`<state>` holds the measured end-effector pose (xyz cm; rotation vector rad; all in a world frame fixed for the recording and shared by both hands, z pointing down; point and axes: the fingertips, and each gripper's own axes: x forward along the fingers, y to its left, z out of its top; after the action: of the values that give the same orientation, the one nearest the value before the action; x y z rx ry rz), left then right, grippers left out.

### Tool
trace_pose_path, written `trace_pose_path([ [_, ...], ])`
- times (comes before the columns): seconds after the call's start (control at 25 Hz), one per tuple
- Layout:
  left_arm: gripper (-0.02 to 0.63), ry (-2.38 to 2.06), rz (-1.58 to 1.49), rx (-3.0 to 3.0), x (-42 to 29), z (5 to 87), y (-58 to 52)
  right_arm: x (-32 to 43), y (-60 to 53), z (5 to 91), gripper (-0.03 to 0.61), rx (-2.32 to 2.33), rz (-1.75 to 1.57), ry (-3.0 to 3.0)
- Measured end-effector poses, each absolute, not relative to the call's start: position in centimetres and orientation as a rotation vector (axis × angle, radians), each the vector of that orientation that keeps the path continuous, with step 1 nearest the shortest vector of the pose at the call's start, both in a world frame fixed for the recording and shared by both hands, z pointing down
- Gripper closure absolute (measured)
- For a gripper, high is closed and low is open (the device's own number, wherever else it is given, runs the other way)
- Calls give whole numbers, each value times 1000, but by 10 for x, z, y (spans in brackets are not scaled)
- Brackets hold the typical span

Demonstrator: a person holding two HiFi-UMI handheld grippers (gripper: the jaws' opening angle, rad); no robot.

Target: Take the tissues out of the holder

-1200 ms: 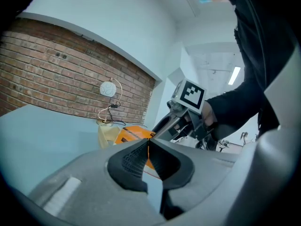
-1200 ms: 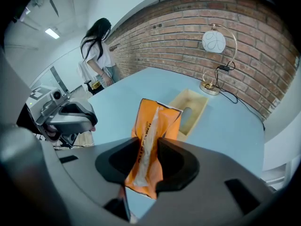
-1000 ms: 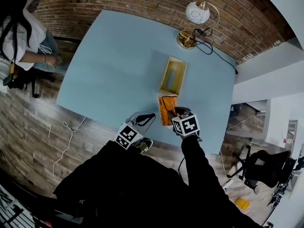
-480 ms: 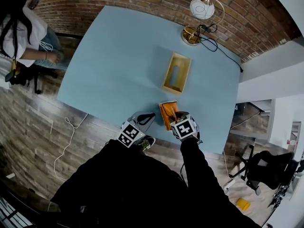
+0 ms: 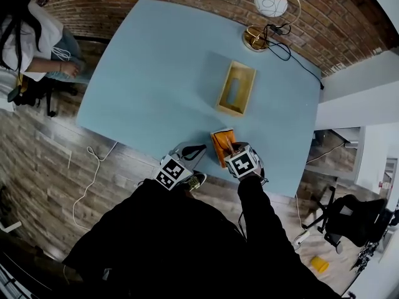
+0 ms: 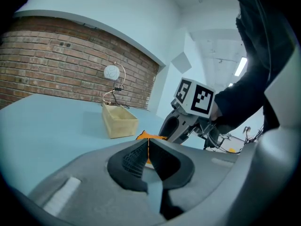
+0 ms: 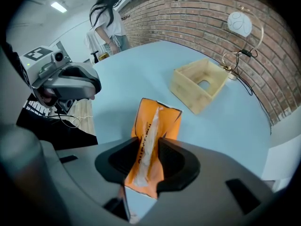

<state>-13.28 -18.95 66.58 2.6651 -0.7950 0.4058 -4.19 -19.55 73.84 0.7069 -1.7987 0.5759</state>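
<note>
The right gripper point(image 7: 149, 147) is seen partly closed and clamped on the sides of the orange tissue pack point(image 7: 157, 119), which is held outside the wooden holder point(image 5: 249, 93) just inside the near edge of the blue table point(image 5: 156, 73). Whether the pack's far end touches the tabletop cannot be told. The left gripper point(image 6: 147, 150) is held just beside it, jaws pressed together on nothing, while the holder is seen well apart towards the lamp point(image 5: 269, 4), with wide bare tabletop on the left gripper's side and the near edge close under both grippers.
</note>
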Motion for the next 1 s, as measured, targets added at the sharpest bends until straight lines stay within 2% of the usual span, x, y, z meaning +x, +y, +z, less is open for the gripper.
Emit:
trace_pose_path([
  [0.28, 604, -771, 407, 2663, -133, 665, -183, -45, -199, 744, 412, 715, 586, -1823],
  [0.48, 605, -763, 402, 2670, -133, 662, -181, -46, -199, 749, 323, 745, 580, -1830],
  [0.72, 604, -761, 395, 2680, -136, 656, -180, -46, -199, 747, 274, 765, 601, -1834],
  [0.8, 604, -763, 388, 2685, -137, 652, -180, -48, -197, 743, 235, 766, 624, -1851],
  [1.0, 604, -769, 350, 2705, -138, 634, -183, -58, -202, 715, 233, 815, 649, -1974],
])
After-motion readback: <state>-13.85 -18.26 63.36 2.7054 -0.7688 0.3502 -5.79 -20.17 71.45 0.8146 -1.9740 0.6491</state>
